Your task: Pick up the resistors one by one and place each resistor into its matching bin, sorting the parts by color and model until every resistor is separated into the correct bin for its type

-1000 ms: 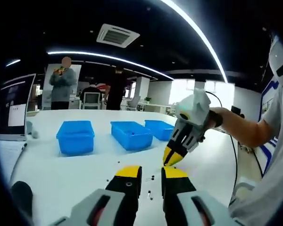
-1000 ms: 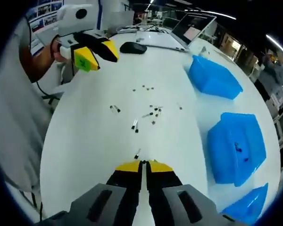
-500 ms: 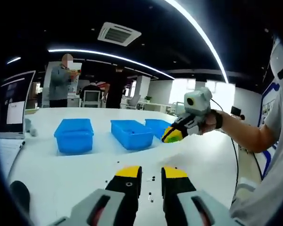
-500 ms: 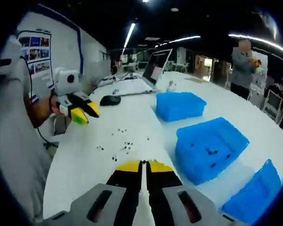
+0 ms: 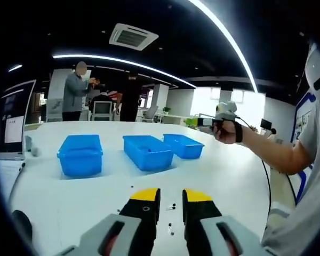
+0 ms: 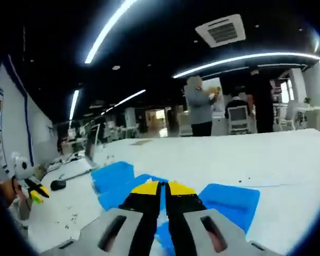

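A: Left claw (image 5: 170, 195) first. How does it stand?

B: Low over the white bench (image 5: 229, 176), yellow-tipped jaws parted by a narrow gap, nothing between them. A few loose resistors (image 5: 171, 229) lie on the bench right at the tips, some in the gap, some just to either side.

A: Bins, from that claw?

B: Three blue bins ahead of it, in a row. Left bin (image 5: 80, 154) ahead and to the left, middle bin (image 5: 147, 152) nearly straight ahead, far bin (image 5: 184, 145) ahead and a little right. All apart from one another, all well beyond the resistors.

A: Right claw?

B: In the left gripper view it is held up in the person's hand (image 5: 224, 128), ahead and to the right of the left claw, above the bench and beyond the far bin. Too small there to read the jaws. In its own view the right claw (image 6: 160, 188) has its yellow tips pressed together, no gap. Whether a resistor is pinched between them I cannot tell; nothing shows at the tips.

A: Under the right claw?

B: Blue bins just beneath and ahead of the tips, one to the left (image 6: 113, 177), one to the right (image 6: 229, 202). Far to its left, small, the left claw (image 6: 34, 193) and dark specks of resistors (image 6: 73, 218) near it on the bench.

A: Else?

B: A laptop (image 5: 13, 120) at the bench's left edge, far left of the left claw. People (image 5: 74, 98) standing beyond the bench.
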`<act>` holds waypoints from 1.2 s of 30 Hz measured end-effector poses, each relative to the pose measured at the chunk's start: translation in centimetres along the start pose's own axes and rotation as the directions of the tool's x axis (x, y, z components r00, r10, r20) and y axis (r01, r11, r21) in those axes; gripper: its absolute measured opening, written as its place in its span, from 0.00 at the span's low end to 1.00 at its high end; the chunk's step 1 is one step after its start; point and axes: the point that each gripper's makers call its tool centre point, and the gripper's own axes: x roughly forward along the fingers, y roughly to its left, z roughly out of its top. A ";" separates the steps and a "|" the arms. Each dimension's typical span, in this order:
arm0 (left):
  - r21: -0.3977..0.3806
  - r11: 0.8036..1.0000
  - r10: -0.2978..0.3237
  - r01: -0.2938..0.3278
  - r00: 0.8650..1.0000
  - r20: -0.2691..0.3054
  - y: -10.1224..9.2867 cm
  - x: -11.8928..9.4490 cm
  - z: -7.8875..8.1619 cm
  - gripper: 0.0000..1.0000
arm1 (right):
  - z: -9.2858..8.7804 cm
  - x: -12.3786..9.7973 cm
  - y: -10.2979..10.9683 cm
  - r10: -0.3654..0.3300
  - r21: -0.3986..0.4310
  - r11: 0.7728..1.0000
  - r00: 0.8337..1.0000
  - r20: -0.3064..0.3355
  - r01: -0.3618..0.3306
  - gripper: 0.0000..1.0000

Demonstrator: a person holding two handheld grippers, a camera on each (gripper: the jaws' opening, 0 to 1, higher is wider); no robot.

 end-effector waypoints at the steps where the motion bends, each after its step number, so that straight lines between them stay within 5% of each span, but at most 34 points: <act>1: -0.002 1.000 0.001 -0.001 1.000 0.000 0.0 0.1 0.0 0.19 | -0.2 -0.2 -1.1 -0.038 0.016 0.999 0.999 0.005 0.038 0.07; 4: -0.007 1.000 -0.004 0.004 1.000 -0.006 -0.2 0.5 -0.1 0.19 | -0.8 -0.7 -2.4 -0.073 0.075 0.995 0.997 0.024 0.071 0.07; 10: 0.000 1.000 -0.025 0.025 0.999 -0.020 -0.7 1.1 -0.2 0.19 | -2.6 -0.6 -3.3 -0.095 0.062 0.994 0.995 0.001 0.095 0.08; 12: 0.003 1.000 -0.026 0.026 0.999 -0.027 -0.8 1.3 -0.1 0.19 | -3.7 -0.8 -3.8 -0.114 0.127 0.985 0.992 -0.052 0.120 0.18; 24: 0.010 0.999 -0.037 0.037 0.999 -0.015 -1.7 1.5 0.1 0.19 | -2.1 -2.7 -2.5 -0.102 0.078 0.992 0.995 -0.017 0.103 0.20; 29: 0.003 0.999 -0.032 0.032 0.999 -0.019 -1.4 1.0 -0.4 0.19 | -0.5 -3.4 0.0 -0.033 -0.059 0.998 0.998 -0.049 0.030 0.20; 33: 0.000 1.000 -0.011 0.011 1.000 -0.028 -0.3 0.5 -0.5 0.19 | 0.4 -4.0 1.5 0.026 -0.186 0.982 0.995 -0.101 -0.044 0.16; 36: 0.012 1.000 0.015 -0.015 1.000 -0.016 0.9 0.0 0.1 0.19 | 0.7 -4.5 2.0 0.041 -0.197 0.978 0.993 -0.110 -0.062 0.16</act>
